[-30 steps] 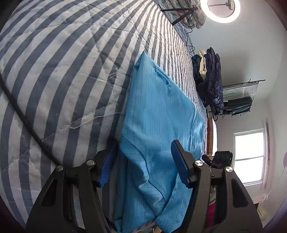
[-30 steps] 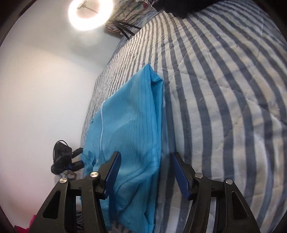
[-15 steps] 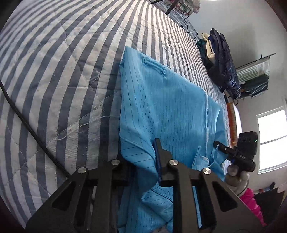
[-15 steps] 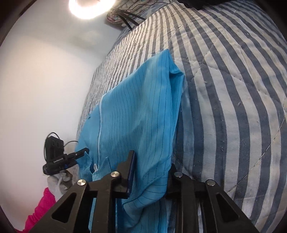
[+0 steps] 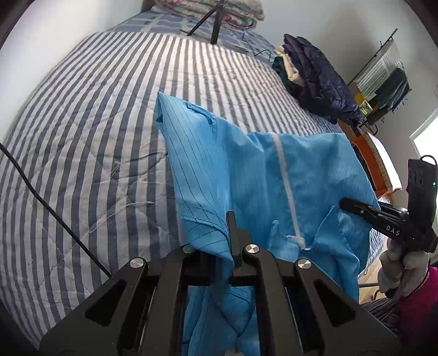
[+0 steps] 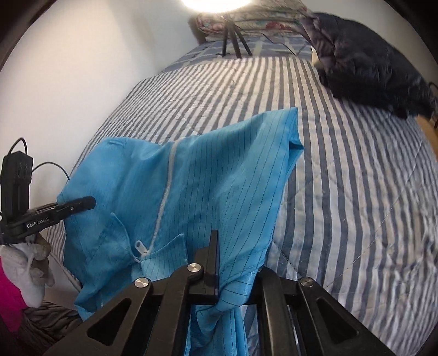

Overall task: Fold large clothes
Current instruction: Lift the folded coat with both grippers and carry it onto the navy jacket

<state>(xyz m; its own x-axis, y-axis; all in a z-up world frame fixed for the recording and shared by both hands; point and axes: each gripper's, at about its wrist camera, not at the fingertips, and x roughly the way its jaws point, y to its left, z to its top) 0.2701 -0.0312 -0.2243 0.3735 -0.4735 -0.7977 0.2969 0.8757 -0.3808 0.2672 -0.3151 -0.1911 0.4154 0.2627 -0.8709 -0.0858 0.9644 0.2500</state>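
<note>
Both tongs are pressed together on cloth. Left gripper (image 5: 231,246): jaws closed on a fold at the near shoulder edge of the blue garment (image 5: 246,169), the fabric pinched between the pads and draping below them. Right gripper (image 6: 219,263): jaws likewise closed, pinching the opposite near shoulder edge of the same garment (image 6: 208,175).

Landmark: striped quilt (image 5: 90,137), grey-blue and white, covering the bed.

Garment: pinstriped blue, with a white zipper (image 5: 286,186) running down its middle and a collar beside the zipper's near end. Its near part is raised clear of the quilt between the two grippers; its far part lies on the quilt, with one far corner (image 5: 161,106) in the left wrist view and the other (image 6: 294,115) in the right wrist view. The zipper pull (image 6: 140,247) hangs at the collar.

Each wrist view shows the other gripper at the garment's far side edge: the right one (image 5: 353,205) gripped in a gloved hand (image 5: 397,263), the left one (image 6: 82,204) likewise in a gloved hand (image 6: 27,263).

Other items relative to the quilt: a black cable (image 5: 54,213) crosses its near left part; a dark padded jacket (image 5: 320,82) is heaped at its far right edge; a tripod (image 5: 213,24) stands beyond its far end, before stacked bedding (image 5: 241,13); a bright lamp (image 6: 216,4) shines above that end.
</note>
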